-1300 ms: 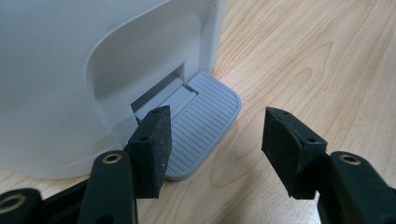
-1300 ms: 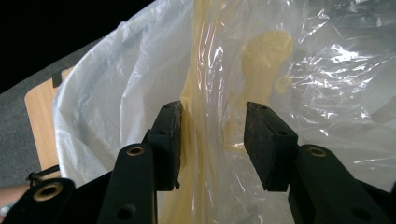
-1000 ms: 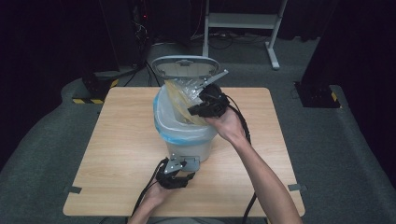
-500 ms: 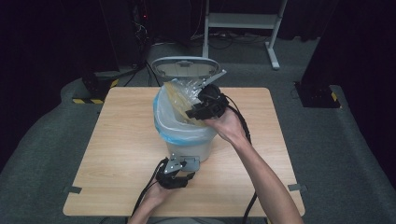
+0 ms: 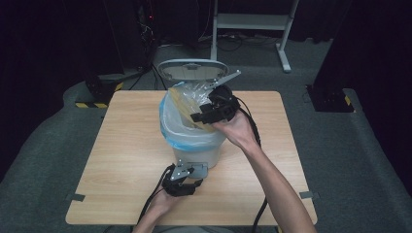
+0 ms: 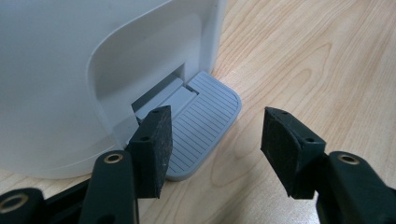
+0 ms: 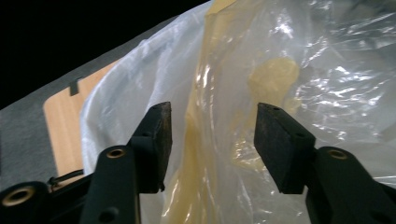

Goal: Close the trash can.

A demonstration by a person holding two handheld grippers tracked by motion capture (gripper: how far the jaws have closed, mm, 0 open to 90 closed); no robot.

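A white pedal bin (image 5: 194, 148) stands mid-table with its lid (image 5: 192, 70) tipped up. A clear liner (image 5: 167, 124) lines the bin, and a yellowish plastic bag (image 5: 182, 104) lies in its mouth. My left gripper (image 5: 188, 171) sits low at the bin's foot. Its jaws stand apart with one pad (image 6: 154, 140) over the grey ribbed pedal (image 6: 205, 116). My right gripper (image 5: 198, 116) hovers at the bin's rim. Its jaws have just been opening, and the yellowish bag (image 7: 205, 116) hangs loose between the pads, untouched, in front of the liner (image 7: 336, 70).
The wooden table (image 5: 121, 145) has bare room left and right of the bin. Behind it stand a white metal frame (image 5: 252, 22) and dark equipment on grey carpet. Cables trail from both grippers toward the table's near edge.
The right gripper's jaws have parted over the bin mouth, with the hand barely shifted. The left gripper and the raised lid have stayed as they were.
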